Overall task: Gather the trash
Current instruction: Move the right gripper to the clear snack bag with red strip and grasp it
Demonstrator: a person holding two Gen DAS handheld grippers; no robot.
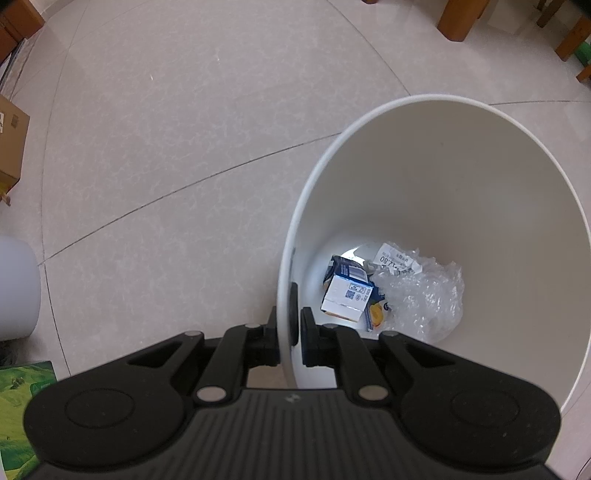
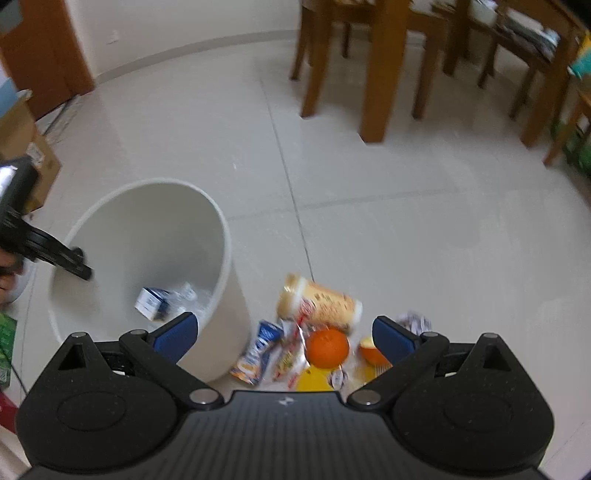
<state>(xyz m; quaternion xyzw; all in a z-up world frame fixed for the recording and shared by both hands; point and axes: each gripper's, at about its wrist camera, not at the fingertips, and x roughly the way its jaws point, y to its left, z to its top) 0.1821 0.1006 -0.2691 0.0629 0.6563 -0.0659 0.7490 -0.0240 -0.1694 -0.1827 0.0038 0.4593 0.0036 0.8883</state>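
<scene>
- Left wrist view: left gripper (image 1: 289, 325) points straight down, jaws clamped on the near wall of the white trash bin (image 1: 480, 177), one pad outside the wall, one inside.
- Bin stands on the pale tiled floor (image 1: 177, 155), tilted toward the camera (inside fully visible).
- At the bin's bottom: a blue-and-white carton (image 1: 345, 291) on the left, crumpled clear plastic (image 1: 424, 295) on the right, touching it; a white printed receipt (image 1: 397, 258) lies on the plastic's far edge.
- Cardboard box (image 1: 11, 147) at the floor's left edge; wooden furniture legs (image 1: 458, 18) at the far right corner.
- Right wrist view (blurred): right gripper (image 2: 284, 332) hangs spread wide, nothing between the blue pads (image 2: 177, 334).
- Trash pile on the floor just right of the bin (image 2: 229, 295), below the gripper: a tan cylindrical snack container (image 2: 319, 301) lying on its side, an orange (image 2: 328, 348) just near of it, a blue snack wrapper (image 2: 258, 350) beside the bin wall, an orange piece (image 2: 371, 349) by the right pad, a yellow item (image 2: 314, 380) under them (cannot tell what).
- Left gripper (image 2: 79, 262) shows at the bin's left rim, gripping it; carton (image 2: 151, 302) seen inside.
- Wooden table and chair legs (image 2: 380, 74) at the floor's far side.
</scene>
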